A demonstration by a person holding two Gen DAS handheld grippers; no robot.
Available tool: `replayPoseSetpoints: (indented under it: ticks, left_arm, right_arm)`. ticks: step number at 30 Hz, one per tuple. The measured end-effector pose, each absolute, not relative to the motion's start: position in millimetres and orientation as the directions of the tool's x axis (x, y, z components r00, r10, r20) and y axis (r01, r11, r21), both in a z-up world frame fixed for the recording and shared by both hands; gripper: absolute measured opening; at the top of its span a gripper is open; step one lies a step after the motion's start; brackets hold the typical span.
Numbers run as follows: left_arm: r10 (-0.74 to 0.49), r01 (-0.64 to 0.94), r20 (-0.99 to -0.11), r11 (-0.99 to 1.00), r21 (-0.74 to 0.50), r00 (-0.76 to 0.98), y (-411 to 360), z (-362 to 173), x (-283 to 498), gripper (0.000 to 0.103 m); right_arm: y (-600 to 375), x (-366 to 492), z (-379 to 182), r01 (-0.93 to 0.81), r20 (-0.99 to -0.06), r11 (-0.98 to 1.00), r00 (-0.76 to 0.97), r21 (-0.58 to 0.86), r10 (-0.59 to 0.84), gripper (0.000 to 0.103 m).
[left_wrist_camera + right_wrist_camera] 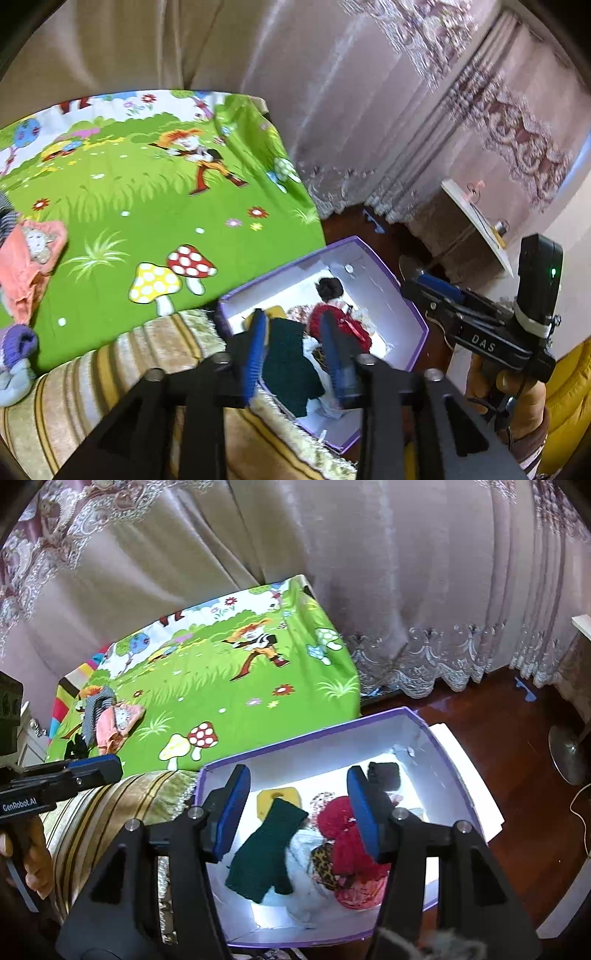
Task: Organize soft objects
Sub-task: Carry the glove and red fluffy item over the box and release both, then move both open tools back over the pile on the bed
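Observation:
A purple-rimmed white box [417,731] stands on the floor beside the bed and holds a dark green knit piece [269,849], a red knit item [347,834], a yellow piece [284,797], a leopard-print item [325,864] and a black item [386,775]. My right gripper [299,805] is open and empty above the box. My left gripper [293,347] is open and empty over the box's near corner [229,299]. An orange garment [29,266] and a purple-blue sock [18,350] lie on the green cartoon sheet [147,206].
A striped tan bed cover [110,369] hangs at the bed's edge. Lace curtains [406,590] fall behind. Dark wood floor [517,812] lies to the right with a fan base [569,753]. A striped grey garment [96,709] lies by the orange one [118,720].

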State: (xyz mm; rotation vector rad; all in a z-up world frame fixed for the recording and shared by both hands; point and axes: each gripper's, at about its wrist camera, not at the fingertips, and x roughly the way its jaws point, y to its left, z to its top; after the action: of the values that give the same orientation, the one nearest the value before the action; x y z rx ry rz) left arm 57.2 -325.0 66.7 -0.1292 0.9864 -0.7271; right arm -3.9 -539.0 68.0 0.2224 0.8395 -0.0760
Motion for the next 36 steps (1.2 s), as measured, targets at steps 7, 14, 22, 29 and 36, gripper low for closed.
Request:
replayPoseSetpoints:
  ticks: [7, 14, 22, 29, 36]
  left_arm:
    - [-0.573, 0.464, -0.688, 0.805, -0.370, 0.445, -281, 69, 61, 0.043]
    - [-0.508, 0.411, -0.681, 0.854, -0.319, 0.527, -228, 72, 63, 0.048]
    - [-0.405, 0.285, -0.688, 0.914, -0.289, 0.602, -150, 69, 63, 0.048]
    - [-0.250, 0.188, -0.680, 0.968, -0.166, 0.690, -110, 79, 62, 0.072]
    - [-0.149, 0.141, -0.646, 0.988, -0.064, 0.749, -87, 86, 66, 0.084]
  right_arm:
    - [-512, 6, 70, 0.085, -0.742, 0.981, 0.667, 0.176, 0.075, 0.059]
    - [-472, 19, 75, -0.017, -0.736, 0.986, 0.663, 0.168, 0.137, 0.059]
    - [-428, 36, 82, -0.112, -0.717, 0.979, 0.668, 0.171, 0.201, 0.062]
    - [-382, 52, 95, -0.192, -0.692, 0.977, 0.692, 0.098, 0.205, 0.083]
    - [-338, 70, 105, -0.178, -0.683, 0.984, 0.720, -0.008, 0.125, 0.092]
